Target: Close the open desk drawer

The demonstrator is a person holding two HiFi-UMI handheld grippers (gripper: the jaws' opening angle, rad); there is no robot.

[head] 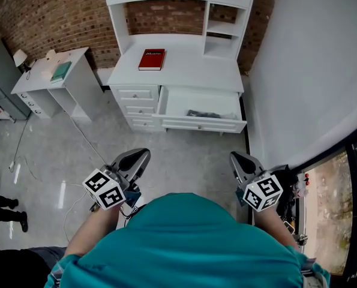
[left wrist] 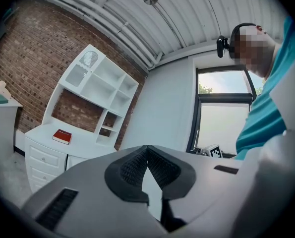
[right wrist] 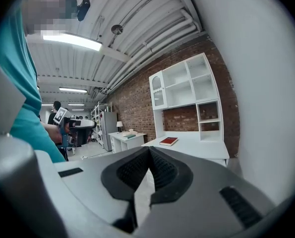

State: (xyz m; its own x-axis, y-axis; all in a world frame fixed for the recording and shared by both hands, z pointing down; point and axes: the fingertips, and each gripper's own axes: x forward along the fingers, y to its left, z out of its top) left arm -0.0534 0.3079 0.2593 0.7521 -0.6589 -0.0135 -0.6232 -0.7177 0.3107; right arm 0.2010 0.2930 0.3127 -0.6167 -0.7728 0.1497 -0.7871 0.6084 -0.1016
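left gripper [head: 141,156]: jaws together, empty, held low | right gripper [head: 235,158]: jaws together, empty, held low

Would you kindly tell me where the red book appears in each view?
Head view: red book upper centre, on the desk.
Left gripper view: book lower left, on the desk.
Right gripper view: book right of centre.
Shared landmark: the white shelves behind it.

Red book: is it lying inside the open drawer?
No, the red book lies on the desktop, while the open drawer sits lower down in front.
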